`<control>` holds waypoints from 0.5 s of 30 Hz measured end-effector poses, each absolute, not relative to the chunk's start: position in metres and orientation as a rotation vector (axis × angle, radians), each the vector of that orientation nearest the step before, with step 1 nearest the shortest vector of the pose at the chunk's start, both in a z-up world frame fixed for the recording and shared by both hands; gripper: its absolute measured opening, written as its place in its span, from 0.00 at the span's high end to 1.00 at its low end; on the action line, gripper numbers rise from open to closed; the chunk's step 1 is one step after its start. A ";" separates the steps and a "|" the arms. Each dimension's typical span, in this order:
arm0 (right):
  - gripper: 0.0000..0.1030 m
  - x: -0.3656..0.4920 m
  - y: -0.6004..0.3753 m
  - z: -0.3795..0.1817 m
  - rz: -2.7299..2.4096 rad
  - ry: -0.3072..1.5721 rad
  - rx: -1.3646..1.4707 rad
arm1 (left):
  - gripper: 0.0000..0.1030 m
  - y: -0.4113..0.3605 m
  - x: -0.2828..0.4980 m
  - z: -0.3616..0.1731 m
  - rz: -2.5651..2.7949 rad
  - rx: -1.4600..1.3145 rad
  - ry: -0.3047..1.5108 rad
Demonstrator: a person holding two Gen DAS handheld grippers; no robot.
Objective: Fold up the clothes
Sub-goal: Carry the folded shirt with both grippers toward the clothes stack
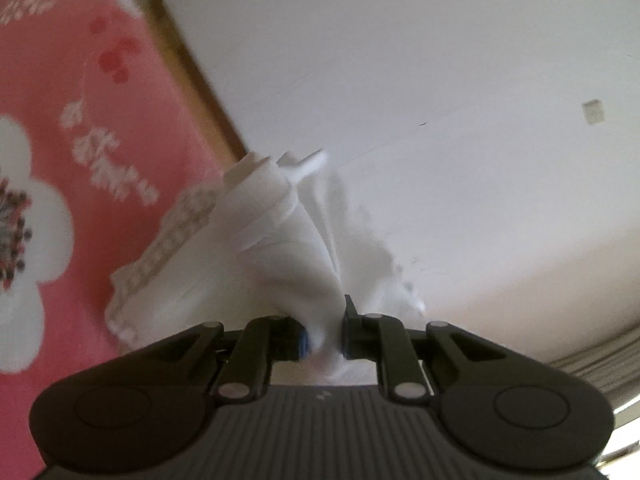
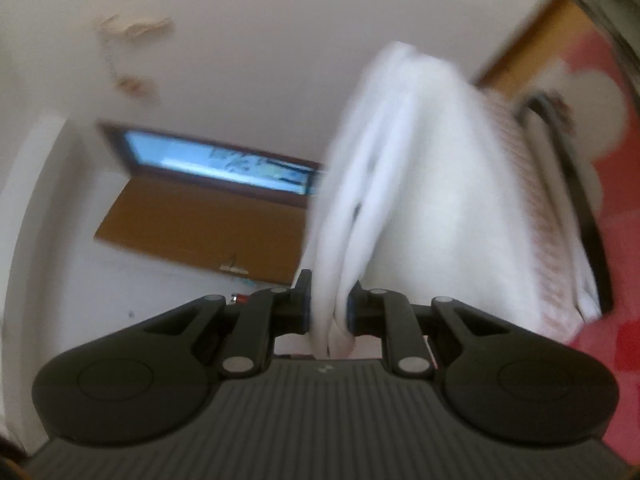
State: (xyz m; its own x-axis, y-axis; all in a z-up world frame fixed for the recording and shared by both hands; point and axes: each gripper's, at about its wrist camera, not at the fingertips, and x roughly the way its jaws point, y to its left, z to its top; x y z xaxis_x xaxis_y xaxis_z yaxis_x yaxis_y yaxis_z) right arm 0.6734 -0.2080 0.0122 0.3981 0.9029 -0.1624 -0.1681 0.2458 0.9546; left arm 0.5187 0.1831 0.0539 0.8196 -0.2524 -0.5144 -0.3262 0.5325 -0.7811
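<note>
White cloth, a garment (image 1: 280,240) with a lacy or ribbed edge, hangs bunched in the air between two hand-held grippers. The left gripper (image 1: 324,334) has its jaws drawn nearly together on a twisted fold of the fabric; the right gripper (image 2: 330,312) likewise pinches a doubled edge of the same garment (image 2: 420,184), the jaws nearly closed with only the cloth between them. The piece is lifted clear of any surface, its free part trailing toward the pink bedcover (image 1: 80,140).

Step in hand, as judged: the garment is held up by two points and carried, likely to be spread or laid flat before a fold. The next move calls for drawing the two grips apart to take out the bunching, then lowering the cloth evenly onto the bed so that no crease is trapped.

Surface and room: the bedcover is pink with large white flowers and red marks, bordered by a wooden bed frame (image 1: 200,80). A pale wall (image 1: 440,80) stands behind. The right view shows a brown door (image 2: 192,224) with a bright pane (image 2: 224,166) above it. Both views are blurred.
</note>
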 end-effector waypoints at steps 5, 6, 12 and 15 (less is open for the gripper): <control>0.86 0.658 -0.213 0.009 0.889 0.863 1.014 | 0.85 0.186 0.513 0.024 0.060 -1.071 0.702; 0.86 0.654 -0.213 0.001 0.870 0.889 1.029 | 0.85 0.188 0.511 0.018 0.063 -1.099 0.707; 0.86 0.640 -0.212 -0.011 0.852 0.908 1.014 | 0.78 0.196 0.510 0.012 0.036 -1.087 0.711; 0.82 0.644 -0.211 -0.021 0.786 0.954 0.949 | 0.65 0.203 0.504 0.001 0.055 -1.129 0.746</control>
